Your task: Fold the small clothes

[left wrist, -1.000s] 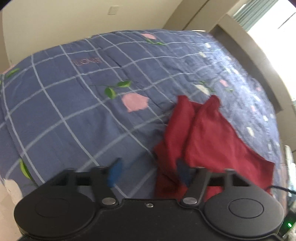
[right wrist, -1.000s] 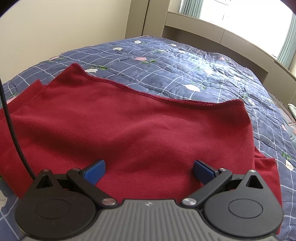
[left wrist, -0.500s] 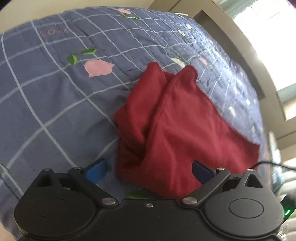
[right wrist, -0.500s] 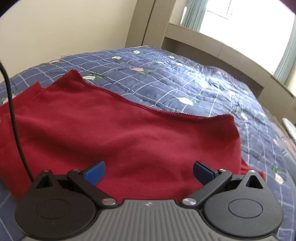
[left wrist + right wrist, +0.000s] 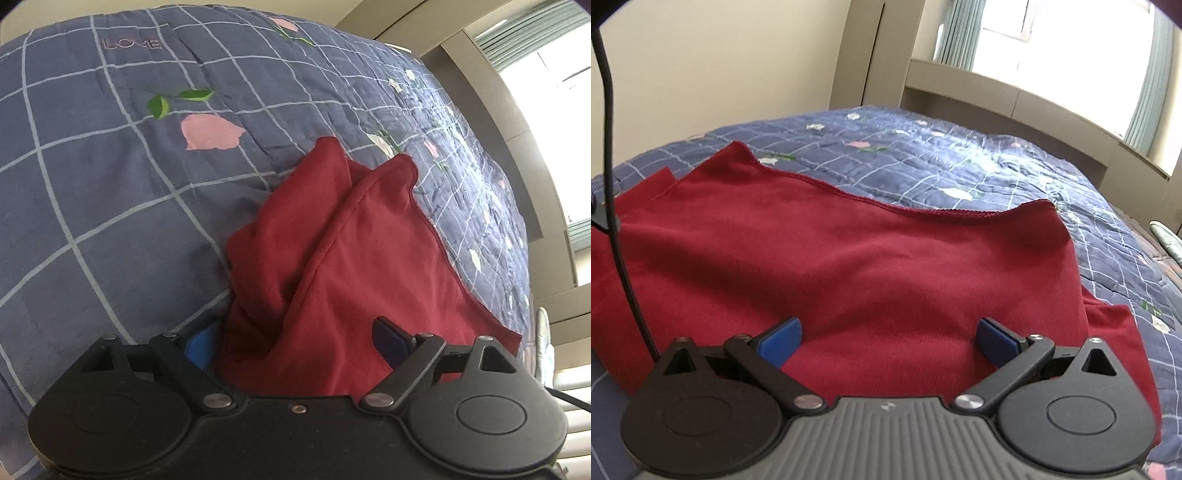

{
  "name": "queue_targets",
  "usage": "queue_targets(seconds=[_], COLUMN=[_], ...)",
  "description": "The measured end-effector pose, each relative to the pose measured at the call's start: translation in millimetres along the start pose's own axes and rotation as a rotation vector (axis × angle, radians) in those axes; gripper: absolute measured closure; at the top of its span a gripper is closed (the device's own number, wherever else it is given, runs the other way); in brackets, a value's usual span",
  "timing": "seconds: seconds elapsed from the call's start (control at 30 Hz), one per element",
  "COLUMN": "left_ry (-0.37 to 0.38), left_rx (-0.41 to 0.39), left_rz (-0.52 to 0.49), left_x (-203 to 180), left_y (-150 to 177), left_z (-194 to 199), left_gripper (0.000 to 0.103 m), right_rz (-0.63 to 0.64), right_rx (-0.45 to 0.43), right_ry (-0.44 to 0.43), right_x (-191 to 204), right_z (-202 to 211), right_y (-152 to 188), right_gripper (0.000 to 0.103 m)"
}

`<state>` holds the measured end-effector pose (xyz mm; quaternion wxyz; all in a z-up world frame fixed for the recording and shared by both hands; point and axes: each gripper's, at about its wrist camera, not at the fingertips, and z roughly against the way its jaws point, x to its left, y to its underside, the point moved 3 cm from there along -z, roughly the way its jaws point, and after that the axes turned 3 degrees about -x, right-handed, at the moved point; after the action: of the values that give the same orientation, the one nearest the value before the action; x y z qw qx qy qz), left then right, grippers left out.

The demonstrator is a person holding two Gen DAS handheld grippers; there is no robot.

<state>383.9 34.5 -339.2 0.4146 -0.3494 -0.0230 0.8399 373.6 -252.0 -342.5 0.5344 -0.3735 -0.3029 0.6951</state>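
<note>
Both wrist views look down, close, at the red garment (image 5: 354, 266) on the quilt (image 5: 960, 166).

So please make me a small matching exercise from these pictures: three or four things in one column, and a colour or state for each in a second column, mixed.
Things:
1. garment
2. bedcover
3. left claw
4. cable

Colour or state:
a. black, hanging down at the left edge
b. blue with a white grid and flowers
c. dark red, bunched at one end
d. jaws wide and closing, cloth between them

Pairs: 1-c, 2-b, 3-d, 4-a
</note>
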Motion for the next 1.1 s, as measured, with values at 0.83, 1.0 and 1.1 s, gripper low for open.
queue_targets(seconds=[0.83, 1.0, 1.1], left_ry=[0.025, 0.110, 0.176], left_rx=[-0.182, -0.206, -0.180], left_rz=[-0.228, -0.352, -0.429], left_x=[-106, -163, -201], left_y=[8, 25, 44], left_z=[41, 48, 47], left_gripper=[0.088, 0.088, 0.088], right_rz=[0.067, 0.023, -0.009], right_rx=[0.094, 0.115, 0.131], right_ry=[-0.048, 0.034, 0.093], right_x=[-102, -160, -191], right_z=[23, 45, 60], right_y=[-32, -20, -10], right_gripper=[0.000, 0.000, 0.000])
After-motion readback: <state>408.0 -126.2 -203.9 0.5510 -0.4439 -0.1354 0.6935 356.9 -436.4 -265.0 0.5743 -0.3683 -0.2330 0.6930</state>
